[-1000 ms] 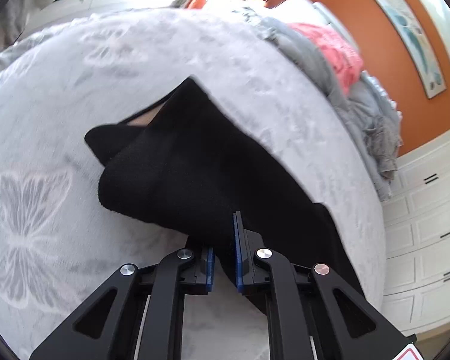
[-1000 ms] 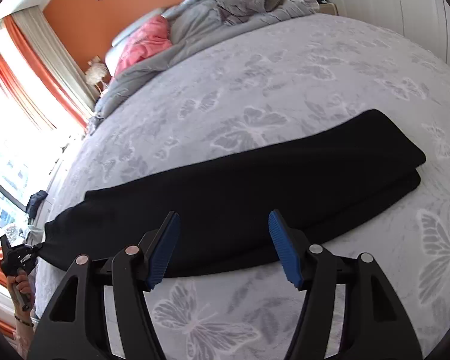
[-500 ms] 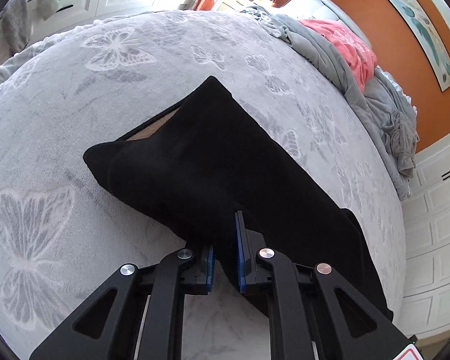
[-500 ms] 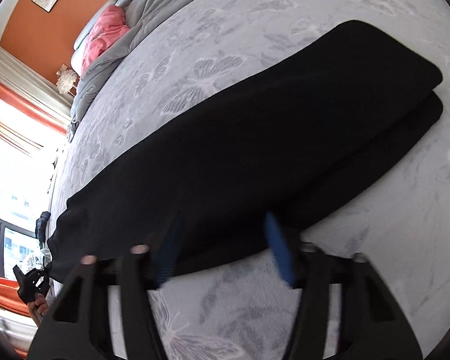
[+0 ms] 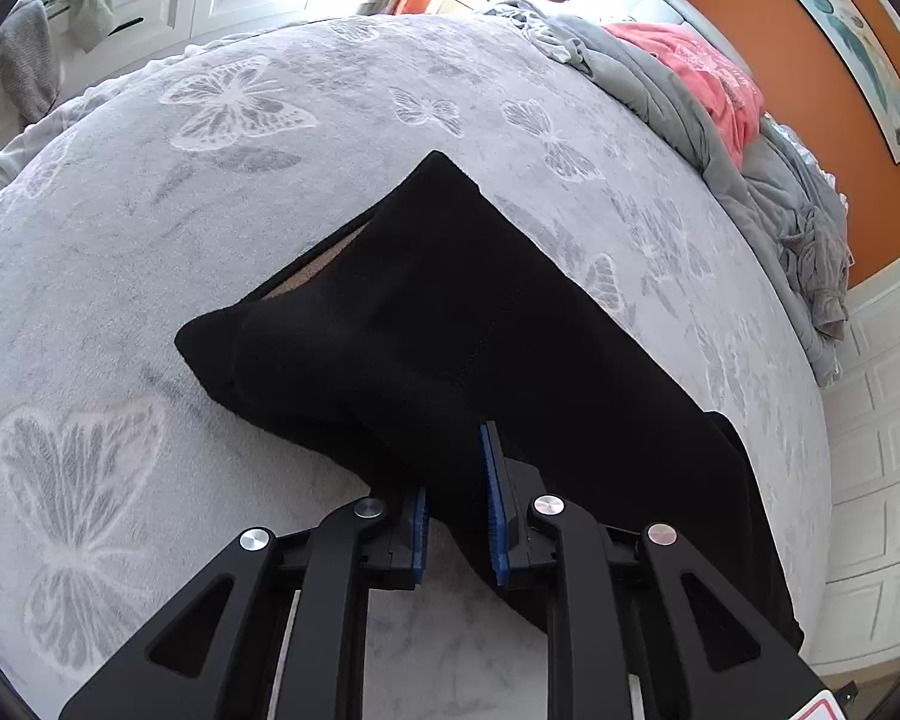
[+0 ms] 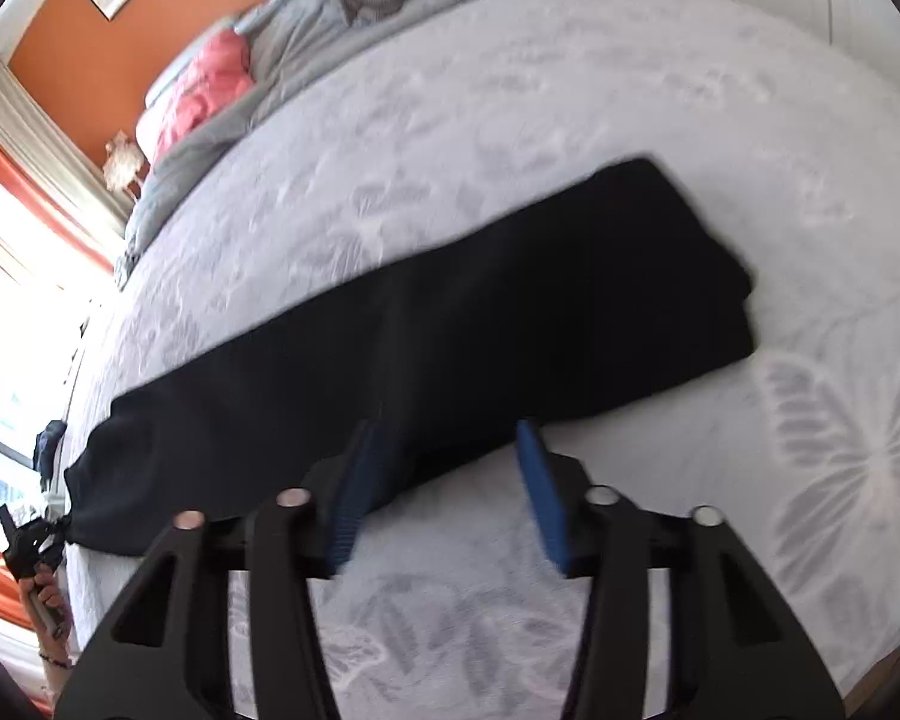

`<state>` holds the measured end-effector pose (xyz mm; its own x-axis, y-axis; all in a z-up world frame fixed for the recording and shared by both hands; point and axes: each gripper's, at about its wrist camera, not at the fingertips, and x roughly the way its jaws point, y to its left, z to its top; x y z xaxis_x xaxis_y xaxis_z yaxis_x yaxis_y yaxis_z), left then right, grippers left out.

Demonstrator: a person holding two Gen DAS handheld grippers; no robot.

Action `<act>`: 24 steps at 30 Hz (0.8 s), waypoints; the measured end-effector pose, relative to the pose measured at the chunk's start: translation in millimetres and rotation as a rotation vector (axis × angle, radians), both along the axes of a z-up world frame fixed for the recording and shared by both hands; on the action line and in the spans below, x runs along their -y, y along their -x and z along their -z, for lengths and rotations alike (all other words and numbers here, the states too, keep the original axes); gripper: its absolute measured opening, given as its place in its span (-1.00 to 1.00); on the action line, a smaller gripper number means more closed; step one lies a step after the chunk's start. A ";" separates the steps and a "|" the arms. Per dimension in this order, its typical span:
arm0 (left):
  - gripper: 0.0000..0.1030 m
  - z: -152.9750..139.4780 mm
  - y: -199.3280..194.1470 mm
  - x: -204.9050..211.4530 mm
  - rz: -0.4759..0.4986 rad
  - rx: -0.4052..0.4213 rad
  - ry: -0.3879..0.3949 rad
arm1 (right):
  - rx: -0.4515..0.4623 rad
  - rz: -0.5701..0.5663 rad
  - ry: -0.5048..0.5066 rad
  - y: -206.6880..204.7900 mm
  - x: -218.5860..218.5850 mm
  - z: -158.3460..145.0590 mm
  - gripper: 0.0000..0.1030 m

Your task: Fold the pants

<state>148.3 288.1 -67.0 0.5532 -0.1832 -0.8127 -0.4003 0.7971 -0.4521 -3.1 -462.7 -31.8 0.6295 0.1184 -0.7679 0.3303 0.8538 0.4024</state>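
The black pants [image 5: 450, 324] lie flat on the bed [image 5: 150, 252], on its grey cover with white butterflies. They are folded long and thin. In the right wrist view the pants [image 6: 450, 324] make one long strip that runs from low on the window side up to a square end on the other side. The pink pillow [image 6: 198, 96] is far off at the head of the bed.

The left hand-held gripper [image 5: 453, 510] sits at one end of the pants. Its jaws have just been opening a little, and cloth is between the blue pads, which no longer squeeze it. The right hand-held gripper [image 6: 444, 492] is open wide, over the near edge of the pants. That view is blurry.

No words can be read
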 end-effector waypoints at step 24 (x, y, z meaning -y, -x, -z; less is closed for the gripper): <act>0.40 -14.4 25.5 -1.3 -0.155 0.011 -0.056 | -0.064 0.111 0.414 -32.3 71.7 13.1 0.52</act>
<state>122.8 289.3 -52.6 0.5800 -0.0499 -0.8131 -0.5157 0.7501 -0.4140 29.3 -534.4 -44.9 0.5709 -0.2735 -0.7741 0.4420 0.8970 0.0091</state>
